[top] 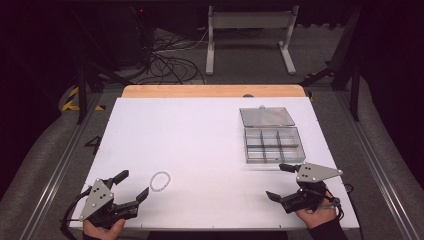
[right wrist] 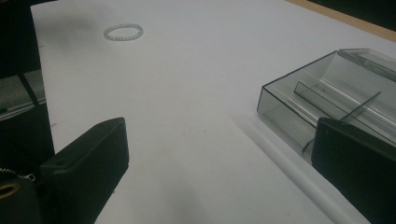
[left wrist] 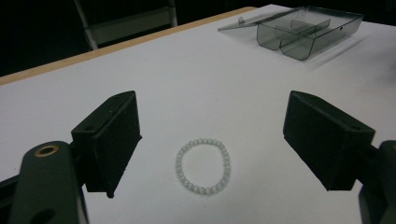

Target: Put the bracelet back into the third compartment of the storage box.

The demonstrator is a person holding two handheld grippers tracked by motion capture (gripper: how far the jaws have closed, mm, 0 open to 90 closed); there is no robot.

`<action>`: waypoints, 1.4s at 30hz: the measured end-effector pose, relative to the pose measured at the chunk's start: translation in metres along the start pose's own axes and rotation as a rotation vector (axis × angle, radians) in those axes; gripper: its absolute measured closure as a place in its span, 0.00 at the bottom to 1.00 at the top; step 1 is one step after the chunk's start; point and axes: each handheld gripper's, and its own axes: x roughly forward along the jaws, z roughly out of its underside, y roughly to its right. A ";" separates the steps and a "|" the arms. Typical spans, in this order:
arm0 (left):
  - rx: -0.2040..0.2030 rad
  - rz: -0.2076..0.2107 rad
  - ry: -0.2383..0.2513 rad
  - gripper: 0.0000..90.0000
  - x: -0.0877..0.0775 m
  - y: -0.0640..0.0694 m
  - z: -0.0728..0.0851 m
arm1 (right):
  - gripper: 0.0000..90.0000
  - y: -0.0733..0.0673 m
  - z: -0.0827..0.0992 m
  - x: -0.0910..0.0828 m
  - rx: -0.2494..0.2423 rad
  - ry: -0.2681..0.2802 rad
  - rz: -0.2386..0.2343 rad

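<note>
The left gripper (top: 134, 184) sits at the near left of the table (top: 200, 130), jaws spread wide and holding nothing. The bracelet (top: 160, 181) lies flat on the table just ahead of it, touching neither jaw. The right gripper (top: 280, 182) is well right of the bracelet, jaws also wide and empty. The open clear box (top: 272, 144) stands just beyond it, its lid (top: 266, 116) laid back behind.
</note>
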 end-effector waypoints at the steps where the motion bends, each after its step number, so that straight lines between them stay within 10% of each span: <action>1: -0.001 0.001 -0.001 0.22 0.000 0.000 0.000 | 0.05 0.000 -0.002 0.001 -0.001 -0.001 -0.005; 42: 0.003 -0.008 -0.002 0.23 -0.002 -0.003 0.001 | 0.04 -0.043 -0.090 0.081 -0.142 -0.013 -0.176</action>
